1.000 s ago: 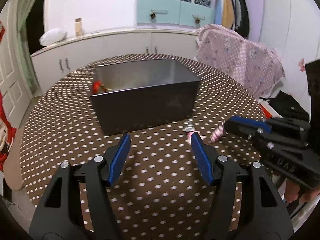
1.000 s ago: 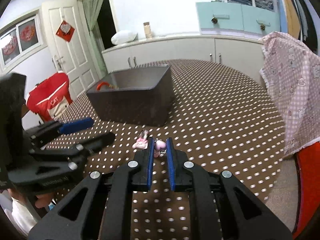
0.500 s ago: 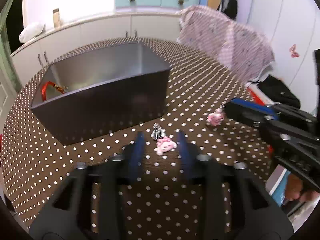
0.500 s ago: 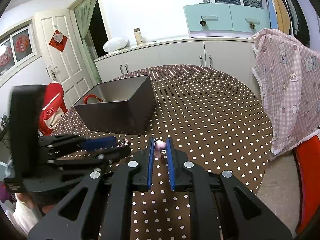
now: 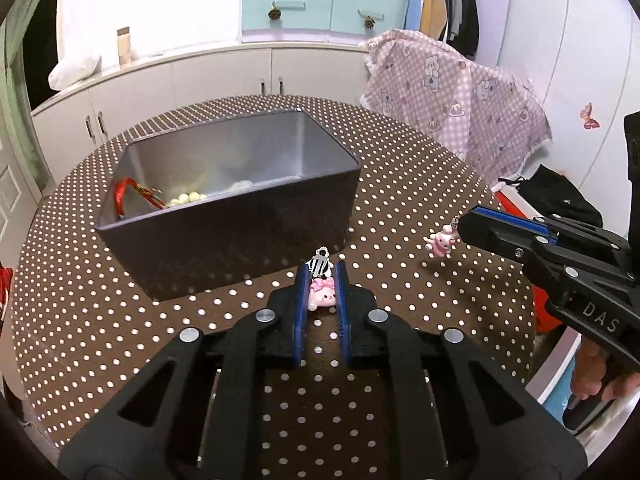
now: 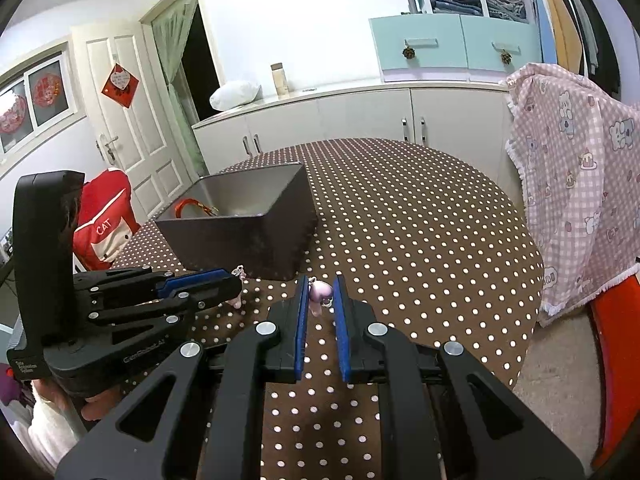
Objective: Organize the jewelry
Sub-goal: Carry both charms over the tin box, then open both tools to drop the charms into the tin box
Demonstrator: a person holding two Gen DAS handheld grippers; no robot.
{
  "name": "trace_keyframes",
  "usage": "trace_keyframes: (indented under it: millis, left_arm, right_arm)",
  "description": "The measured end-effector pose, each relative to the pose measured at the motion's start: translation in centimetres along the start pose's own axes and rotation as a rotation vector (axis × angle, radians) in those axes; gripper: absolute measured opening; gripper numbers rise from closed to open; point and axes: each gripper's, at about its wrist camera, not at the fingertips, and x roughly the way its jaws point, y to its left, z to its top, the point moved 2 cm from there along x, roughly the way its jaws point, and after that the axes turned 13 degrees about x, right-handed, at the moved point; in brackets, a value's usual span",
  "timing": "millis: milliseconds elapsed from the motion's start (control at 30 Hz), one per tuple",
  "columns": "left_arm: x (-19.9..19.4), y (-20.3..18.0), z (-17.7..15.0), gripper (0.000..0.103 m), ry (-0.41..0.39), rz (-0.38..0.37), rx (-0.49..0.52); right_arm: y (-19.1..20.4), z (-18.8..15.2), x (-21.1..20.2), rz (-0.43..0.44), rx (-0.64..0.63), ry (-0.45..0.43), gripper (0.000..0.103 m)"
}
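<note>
Since a second ago the left gripper point(image 5: 323, 286) has gone from wide open to nearly shut, its jaws closing on a pink charm point(image 5: 322, 295) that sits between the pads just in front of the grey box point(image 5: 240, 216). To the box's right, the right gripper point(image 6: 321, 294) is clamped narrow on a second charm point(image 6: 320, 293) above the dotted bench point(image 5: 120, 320). Beads point(image 5: 184, 199) and a red bangle point(image 5: 124, 196) lie in the box.
</note>
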Motion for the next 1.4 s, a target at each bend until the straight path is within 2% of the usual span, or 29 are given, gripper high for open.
trace_keyframes:
  millis: [633,1000,1067,1133,1167,1200,1267,1400]
  left_arm:
    - [-4.3,4.0,1.9,0.013,-0.108,0.118,-0.032]
    - [-3.8,6.7,3.4,0.014,-0.097,0.170,-0.067]
    - [-3.6,7.1,3.4,0.014,-0.097,0.163,-0.072]
    - [-3.1,7.6,3.3,0.024,-0.061,0.163,-0.087]
    - [-3.0,7.7,3.2,0.052,-0.052,0.171,-0.091]
    - [-3.0,7.9,3.1,0.066,-0.064,0.184,-0.096]
    - [-3.4,8.2,3.0,0.066,-0.087,0.190,-0.097]
    - [-3.5,8.5,2.7,0.066,-0.082,0.199,-0.105]
  right_arm:
    - [5.2,4.3,0.9,0.069,-0.079,-0.053,0.011]
    - [7.2,5.3,4.2,0.066,-0.111,0.004,0.011]
    - [7.4,5.2,4.8,0.051,-0.112,0.026,0.015]
    - [7.4,5.1,4.9,0.036,-0.108,0.030,0.023]
    - [7.4,5.1,4.9,0.033,-0.106,0.028,0.032]
    - [7.3,5.1,4.8,0.029,-0.105,0.022,0.048]
    - [7.2,5.1,4.4,0.018,-0.105,0.002,0.055]
    - [7.0,5.1,4.1,0.008,-0.101,-0.003,0.059]
